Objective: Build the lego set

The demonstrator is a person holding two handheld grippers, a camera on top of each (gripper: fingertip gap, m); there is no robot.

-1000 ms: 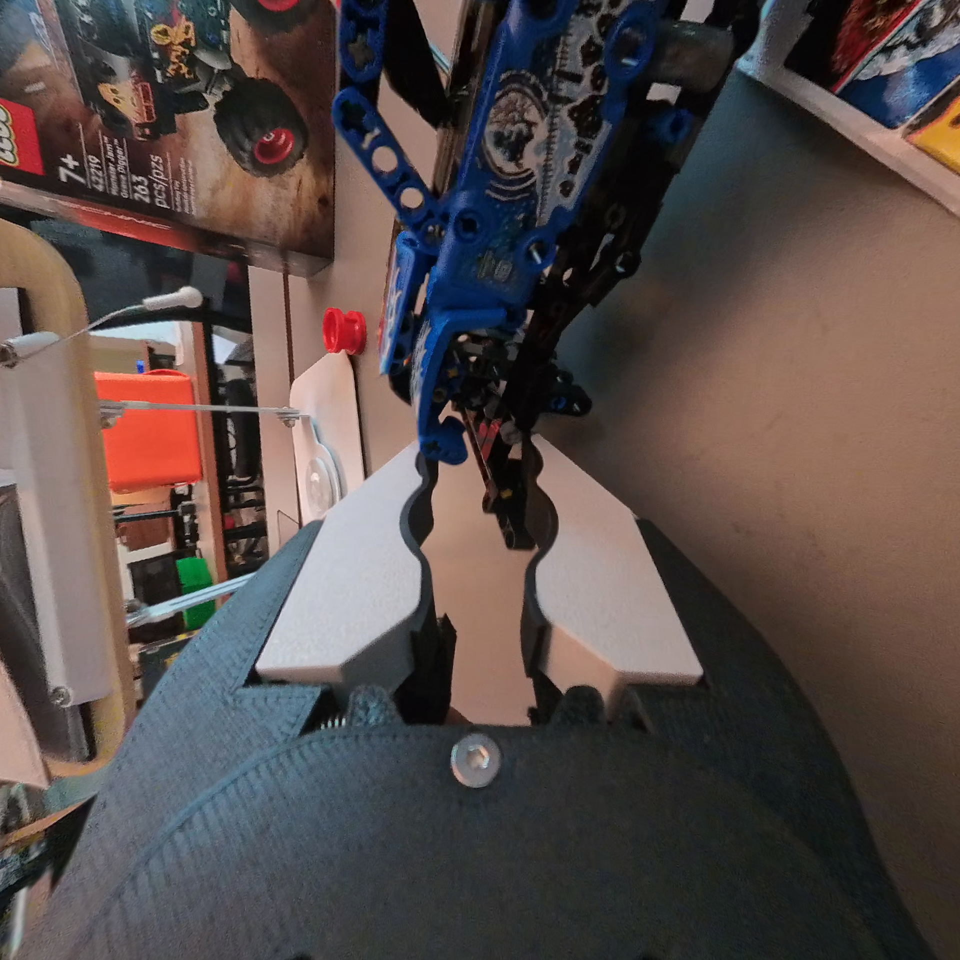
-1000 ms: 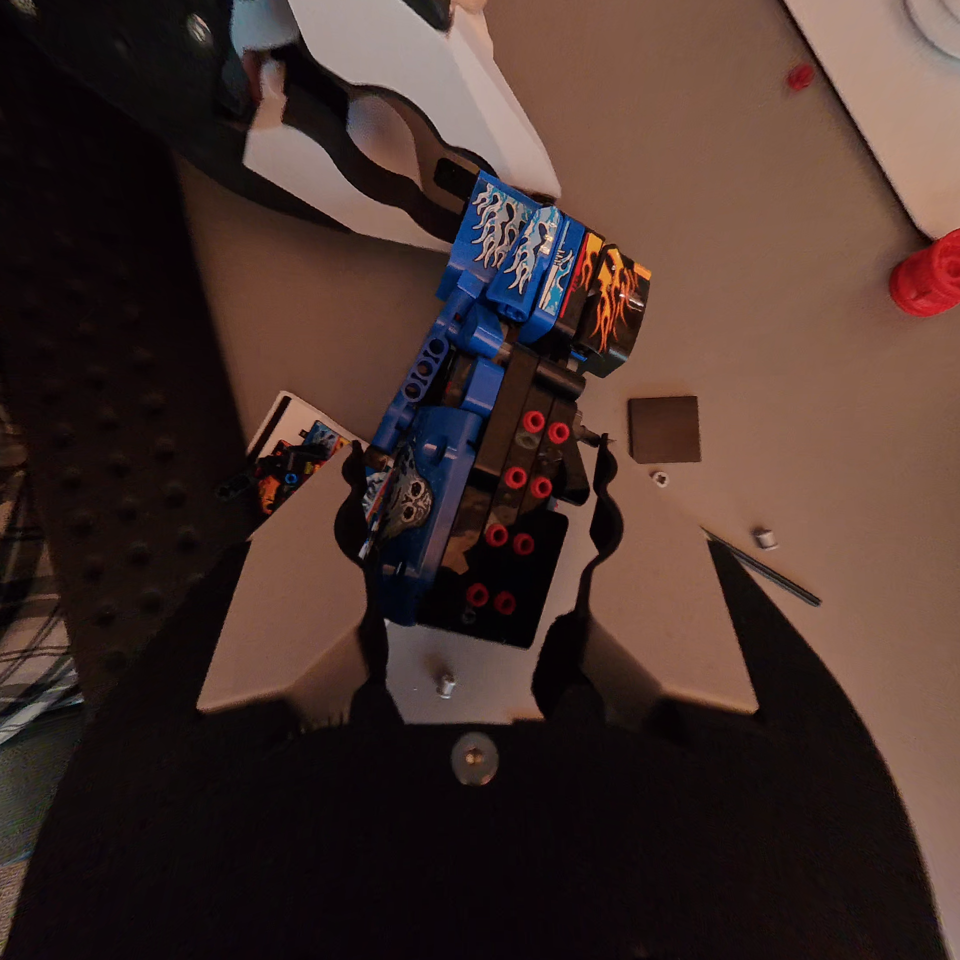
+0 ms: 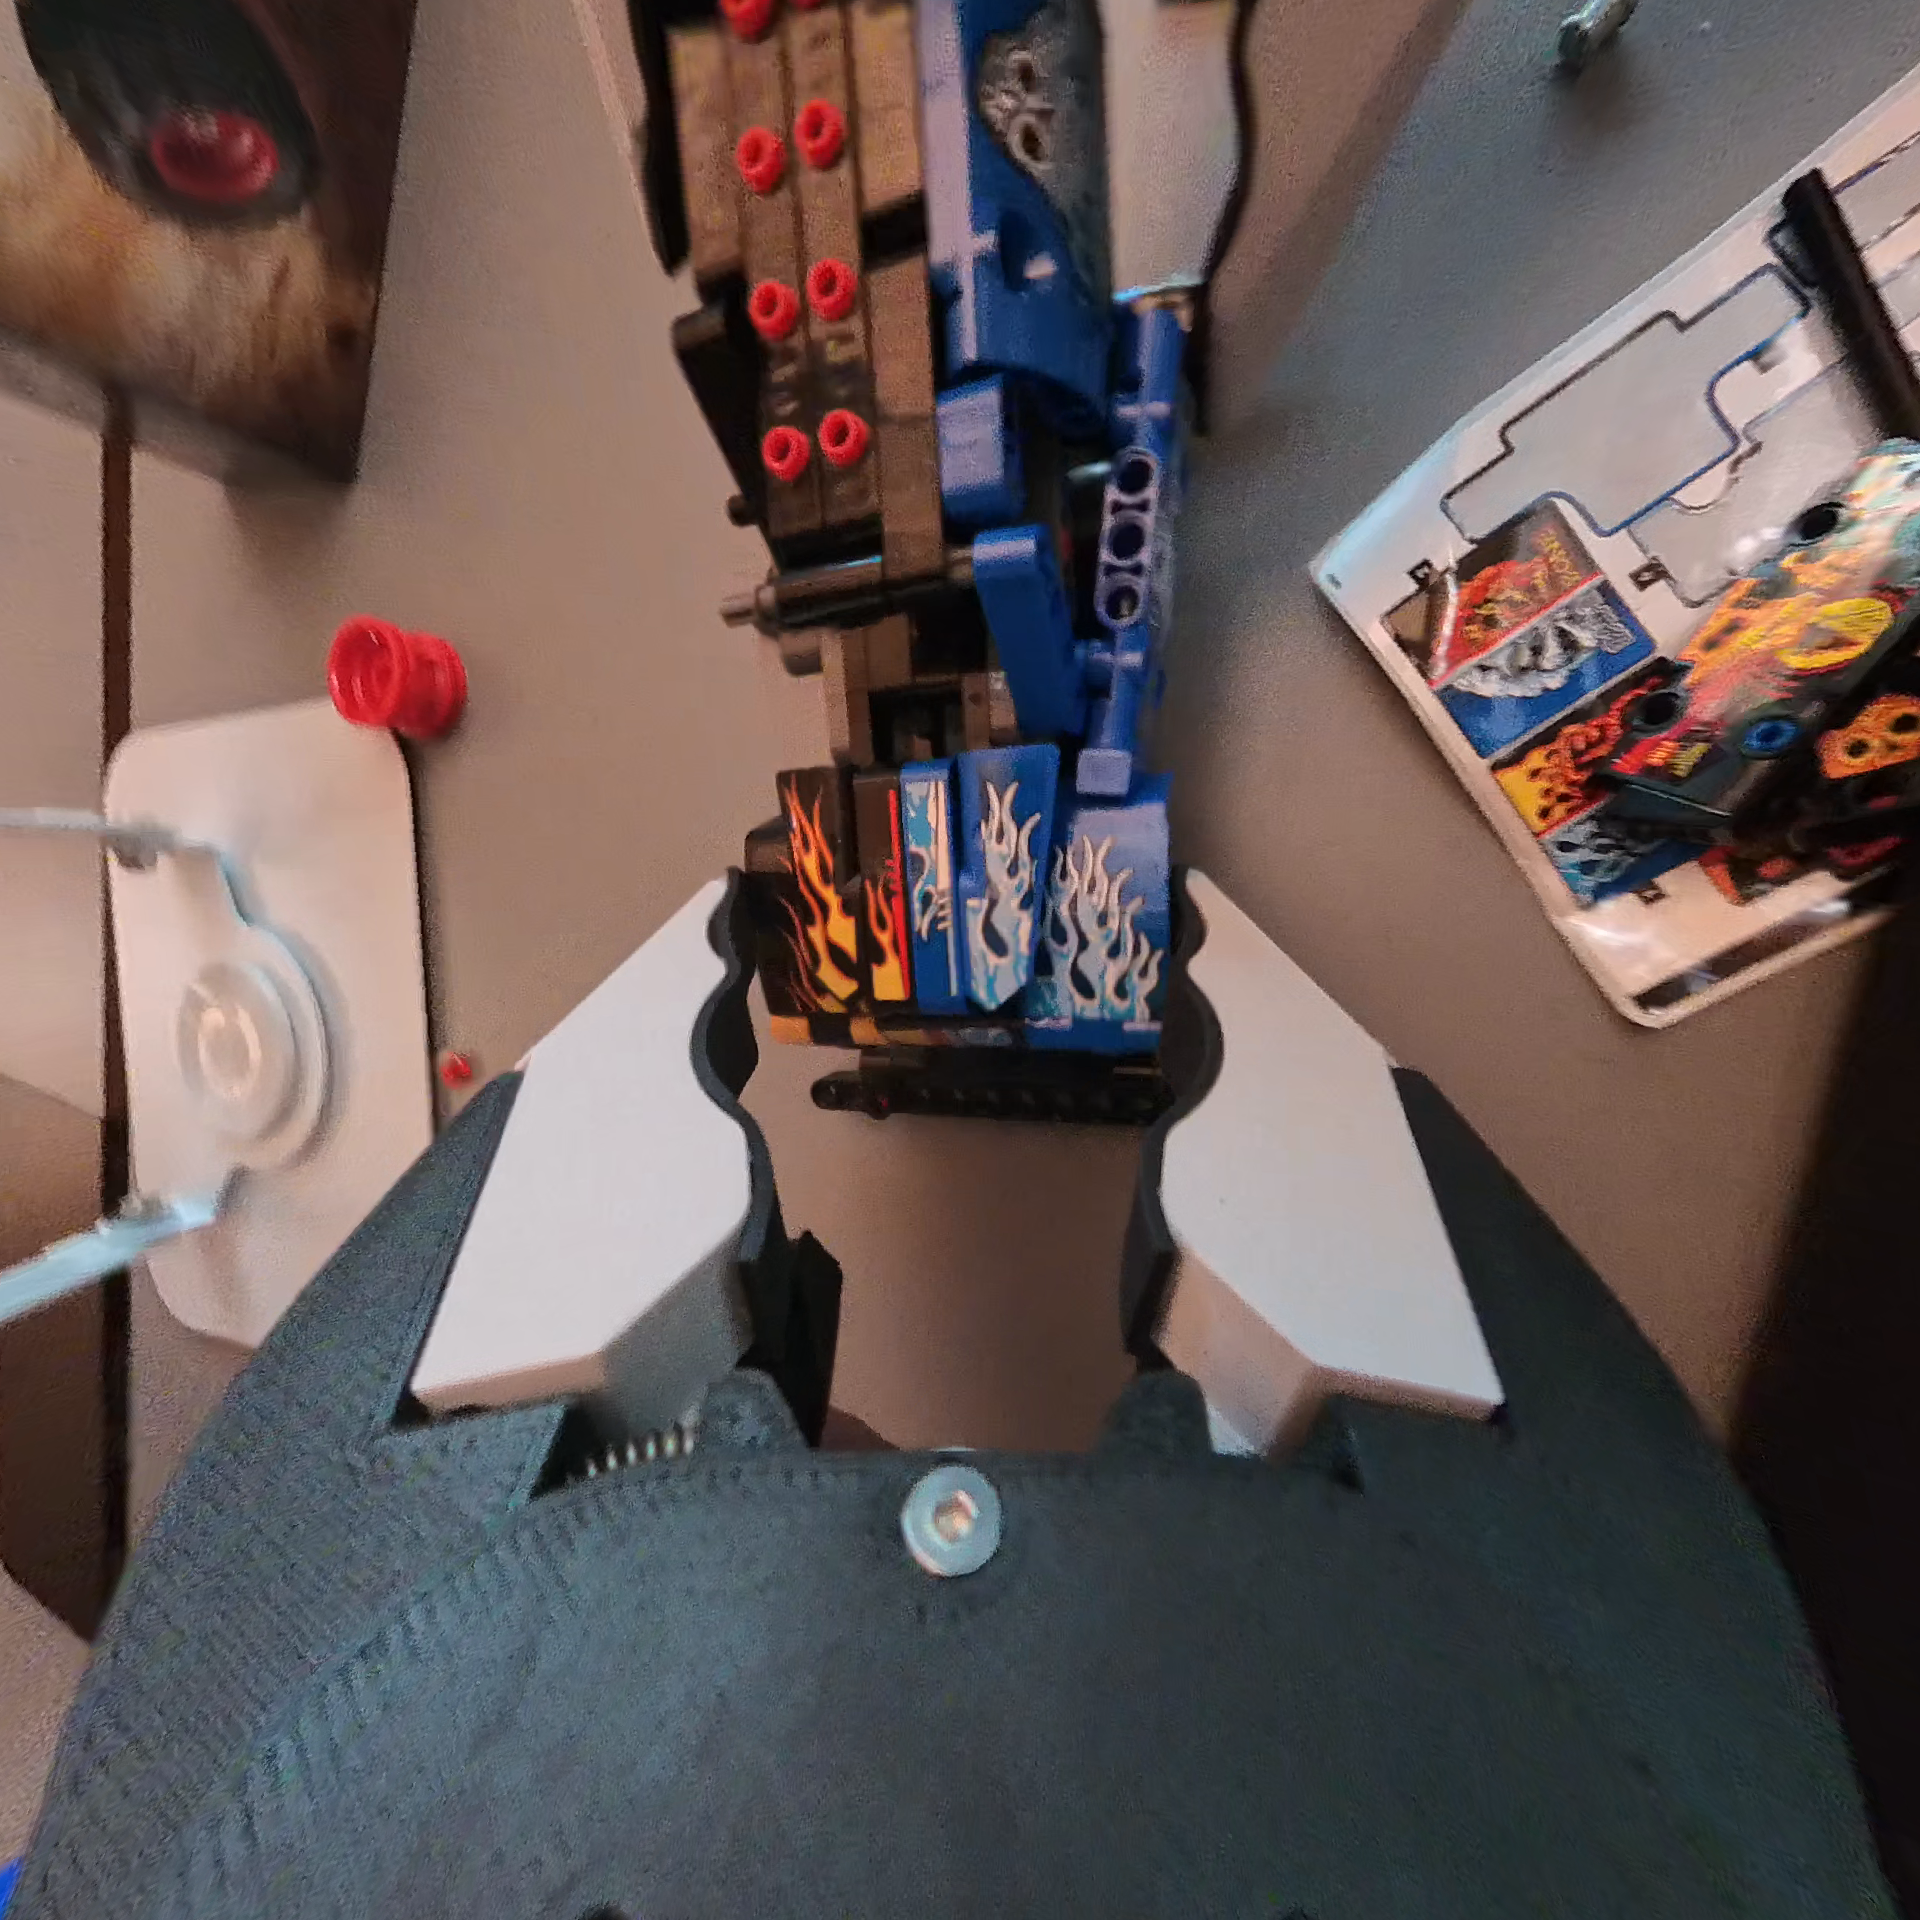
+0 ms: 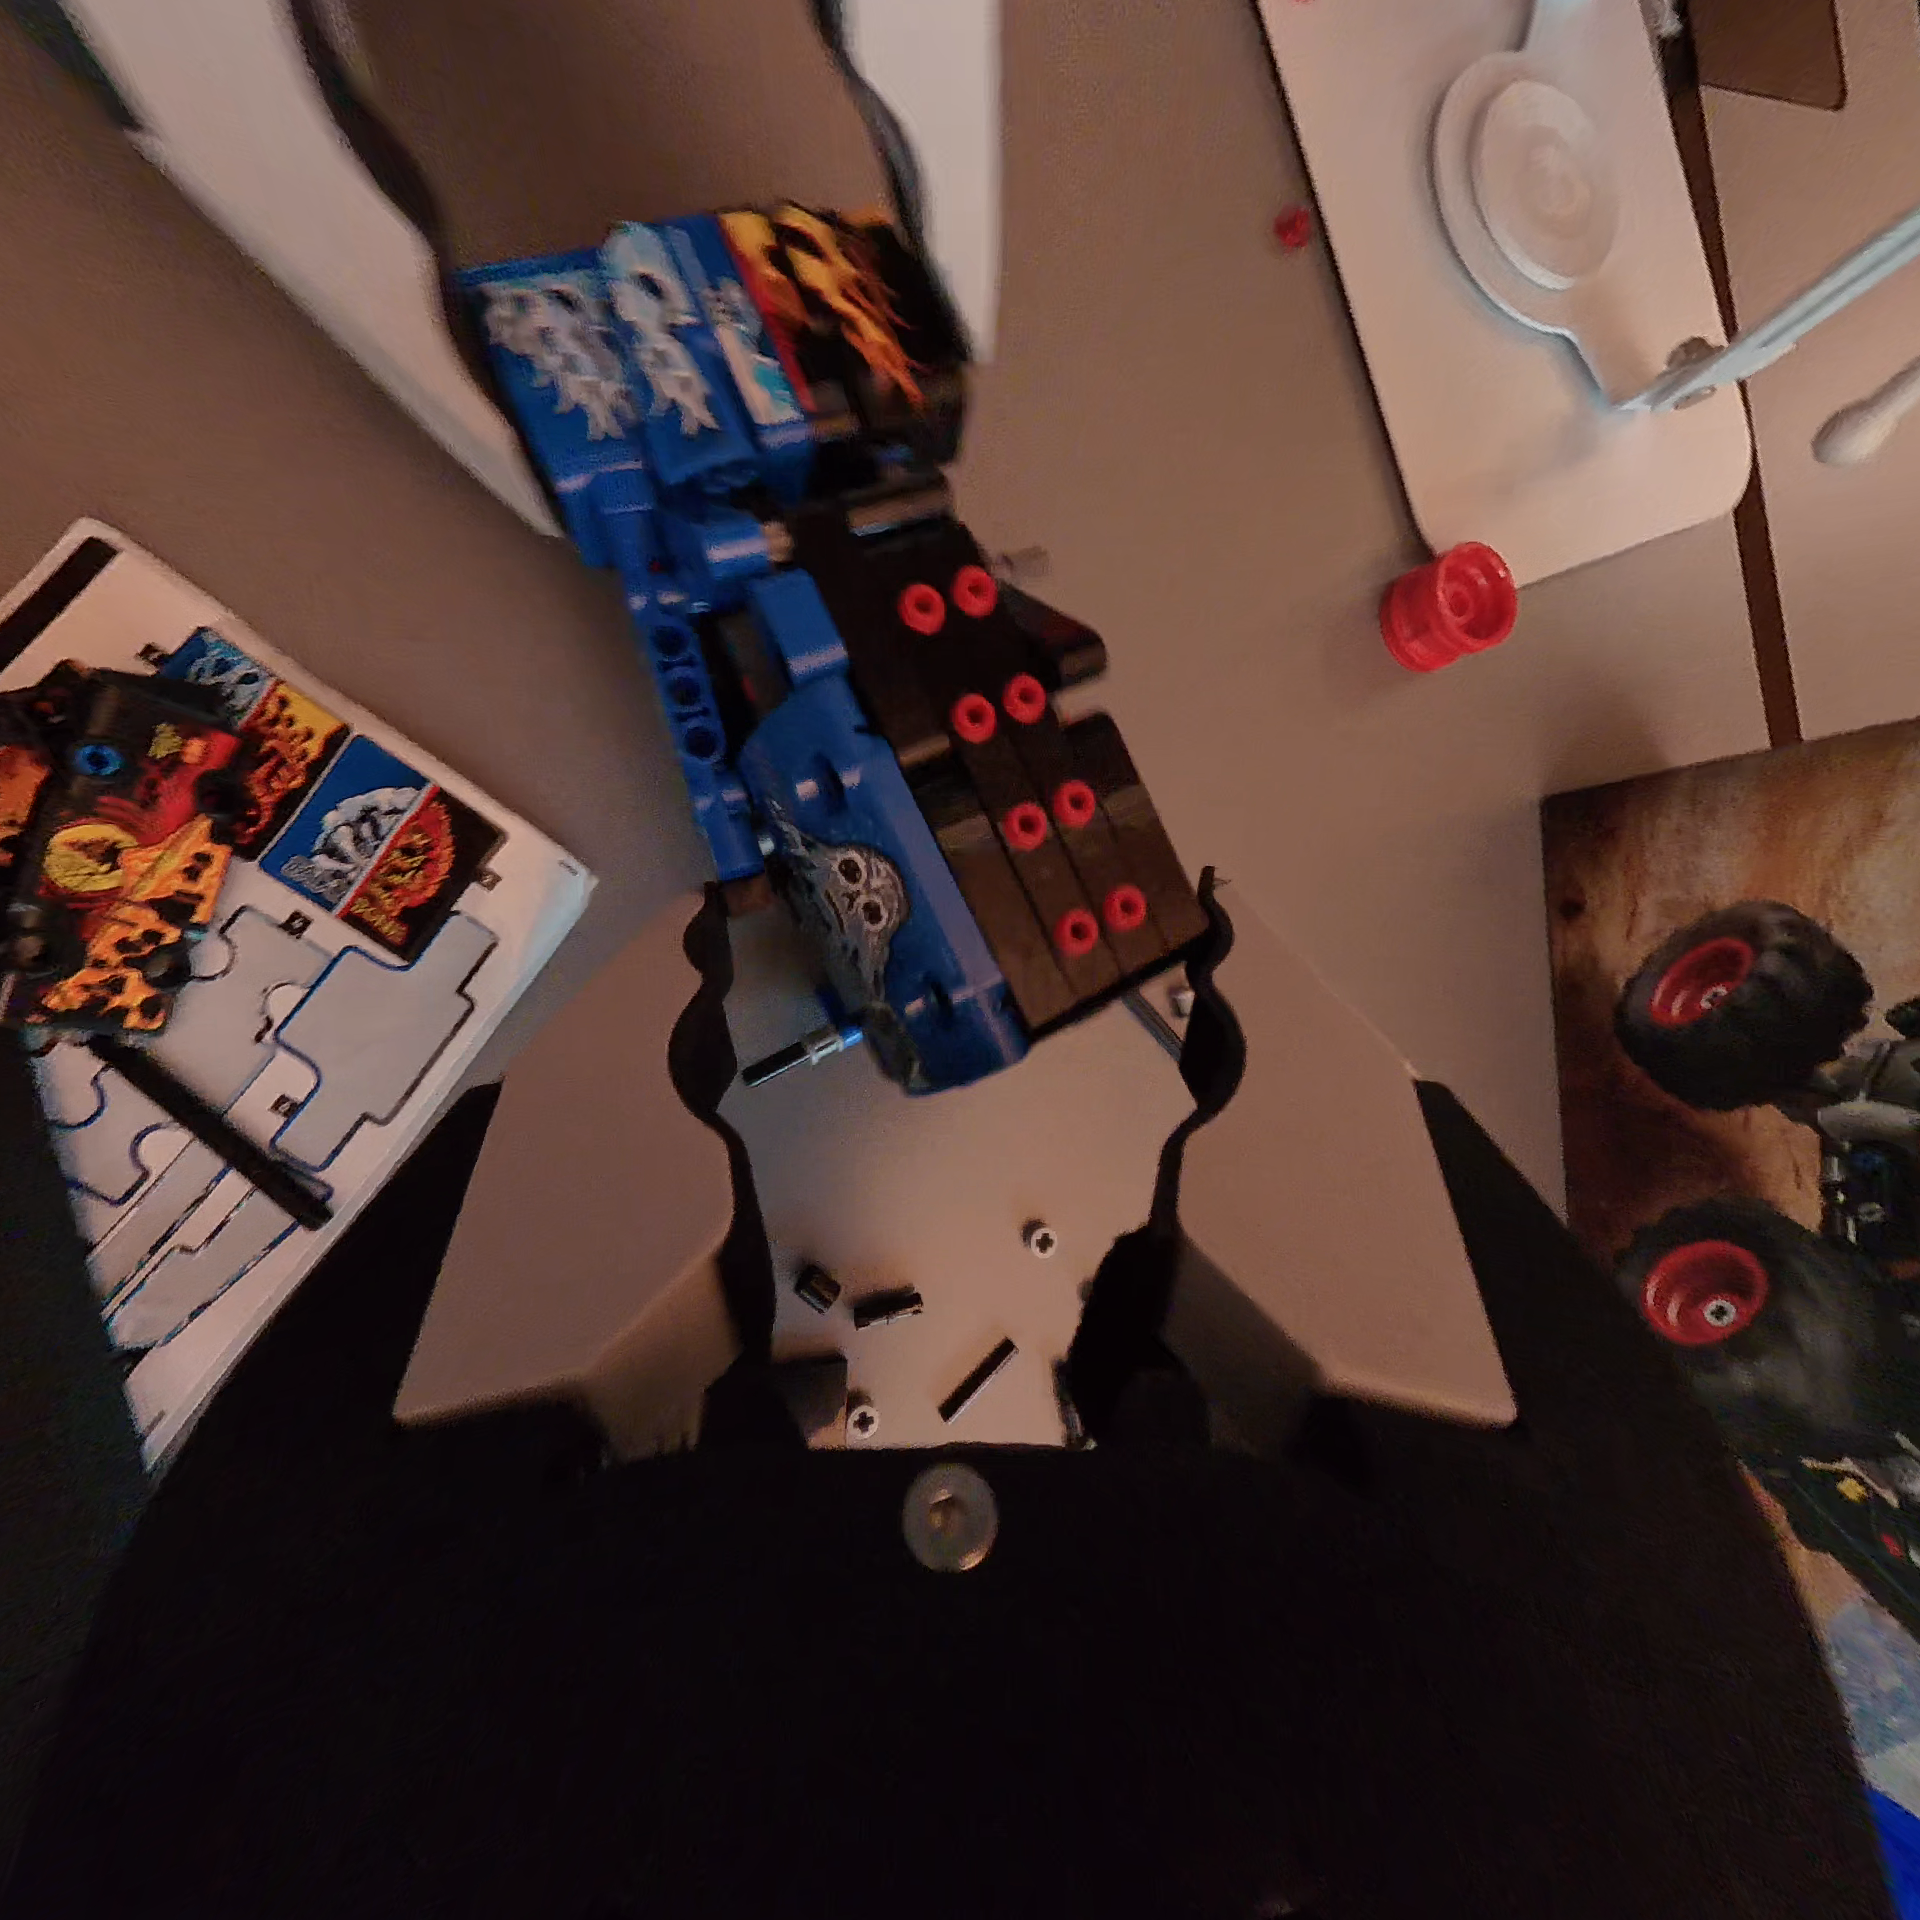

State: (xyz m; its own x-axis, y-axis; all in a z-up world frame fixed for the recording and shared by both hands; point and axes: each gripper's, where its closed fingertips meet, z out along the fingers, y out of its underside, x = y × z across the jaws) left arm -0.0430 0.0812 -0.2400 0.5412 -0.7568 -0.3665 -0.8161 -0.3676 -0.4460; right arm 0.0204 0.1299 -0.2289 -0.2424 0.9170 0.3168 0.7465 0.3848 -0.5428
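A blue and black lego truck body [image 3: 935,520] with red pins and flame panels hangs between both grippers above the grey table. My left gripper [image 3: 954,894] is shut on its flame-panel end, fingers [image 3: 623,1091] against both sides. My right gripper [image 4: 958,894] is shut on the opposite end, by the skull panel [image 4: 862,904]. In the right wrist view the model [image 4: 831,727] runs away to the left gripper's white fingers [image 4: 260,208]. In the left wrist view the right gripper's fingers [image 3: 1164,125] show at the top.
A red wheel hub [image 3: 395,675] [image 4: 1449,608] lies beside a white stand base [image 3: 260,987] [image 4: 1538,260]. A sticker sheet [image 3: 1558,582] [image 4: 343,1039] carries an orange-black subassembly [image 3: 1787,686] [image 4: 114,831]. The set's box [image 4: 1745,1039] lies nearby. Small pins [image 4: 883,1304] lie under the right gripper. The gap from one gripper's tips to the other's is roughly 9 cm. Left tips and right tips are each some 15 cm from the red wheel hub [image 4: 1449,608]. Look for it in the left wrist view [image 3: 388,659] too.
My left gripper let go of a thin black part, opened wider and now grips the flame-panel end. The model has swung to lie lengthwise between both grippers, higher above the table.
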